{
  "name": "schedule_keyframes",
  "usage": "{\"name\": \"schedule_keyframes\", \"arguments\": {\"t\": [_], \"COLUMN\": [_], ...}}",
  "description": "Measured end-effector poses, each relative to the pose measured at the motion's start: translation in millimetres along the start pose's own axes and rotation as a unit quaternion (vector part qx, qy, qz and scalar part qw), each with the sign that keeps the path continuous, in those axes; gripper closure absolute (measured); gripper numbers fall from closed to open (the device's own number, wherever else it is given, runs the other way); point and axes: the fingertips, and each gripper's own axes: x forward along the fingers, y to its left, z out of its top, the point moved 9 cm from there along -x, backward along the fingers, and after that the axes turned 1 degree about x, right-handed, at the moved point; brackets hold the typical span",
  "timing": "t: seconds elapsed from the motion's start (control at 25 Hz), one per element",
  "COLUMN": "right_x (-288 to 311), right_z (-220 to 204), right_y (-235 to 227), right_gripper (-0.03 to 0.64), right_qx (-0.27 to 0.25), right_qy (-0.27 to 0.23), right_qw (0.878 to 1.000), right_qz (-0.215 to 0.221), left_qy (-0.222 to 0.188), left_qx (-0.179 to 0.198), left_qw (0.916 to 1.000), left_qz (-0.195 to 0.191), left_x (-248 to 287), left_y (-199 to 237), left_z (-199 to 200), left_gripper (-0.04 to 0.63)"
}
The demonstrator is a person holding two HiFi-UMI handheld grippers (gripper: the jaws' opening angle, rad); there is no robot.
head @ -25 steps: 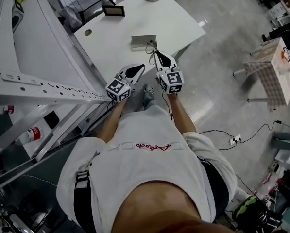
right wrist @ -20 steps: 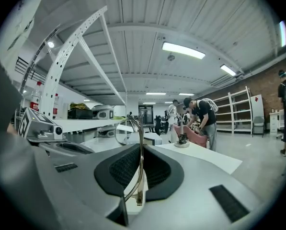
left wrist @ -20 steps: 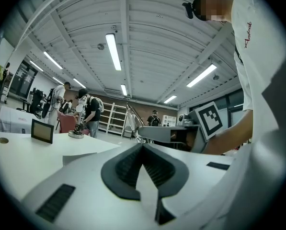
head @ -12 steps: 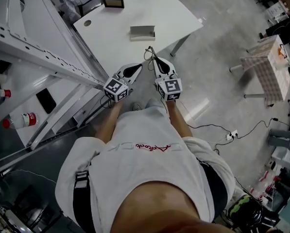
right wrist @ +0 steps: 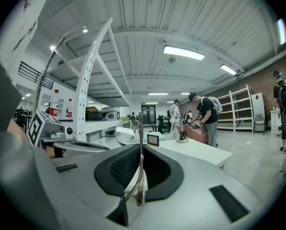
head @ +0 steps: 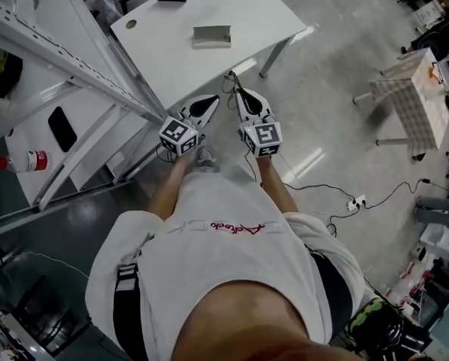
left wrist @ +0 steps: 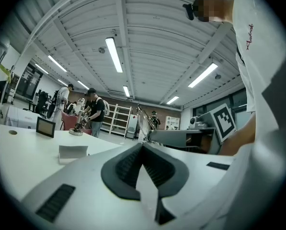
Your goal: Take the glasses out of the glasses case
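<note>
Right hand-held gripper (head: 240, 90), head view: pinching the glasses (head: 230, 80), well clear of the glasses case (head: 211, 36) on the worktop (head: 171, 59). Left gripper view — left hand-held gripper (left wrist: 143, 145) pressed together, empty, right of the glasses case. Right gripper view — jaws clamp one temple.

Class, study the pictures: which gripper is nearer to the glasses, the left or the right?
Right. The right gripper is shut on a temple of the glasses. The left gripper is alongside, shut and empty, not touching them.
</note>
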Motion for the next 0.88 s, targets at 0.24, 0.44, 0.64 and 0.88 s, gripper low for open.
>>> {"name": "schedule_keyframes", "arguments": {"t": [0.24, 0.44, 0.64, 0.88], "right_x": [-44.3, -77.4, -104.6, -132.0], "right_z": [-9.0, -17.1, -26.3, -29.0], "right_y": [9.6, 22.4, 39.2, 55.2], "right_gripper": [0.606, 0.606, 0.606, 0.606], "right_qx": [0.001, 0.004, 0.015, 0.010], "right_qy": [0.005, 0.005, 0.004, 0.004], "right_qw": [1.000, 1.000, 1.000, 1.000], "right_qz": [0.010, 0.012, 0.006, 0.013], "left_qy": [0.001, 0.001, -0.002, -0.011], "left_qx": [-0.001, 0.004, 0.004, 0.006], "left_qw": [0.9999, 0.9998, 0.9993, 0.9990], "left_qz": [0.013, 0.020, 0.036, 0.044], "left_x": [-12.1, -30.0, -51.7, -67.8], "left_y": [-40.6, -71.9, -95.6, -120.1], "left_z": [-11.0, -18.1, -27.0, -31.1], "left_gripper": [0.589, 0.589, 0.589, 0.590]}}
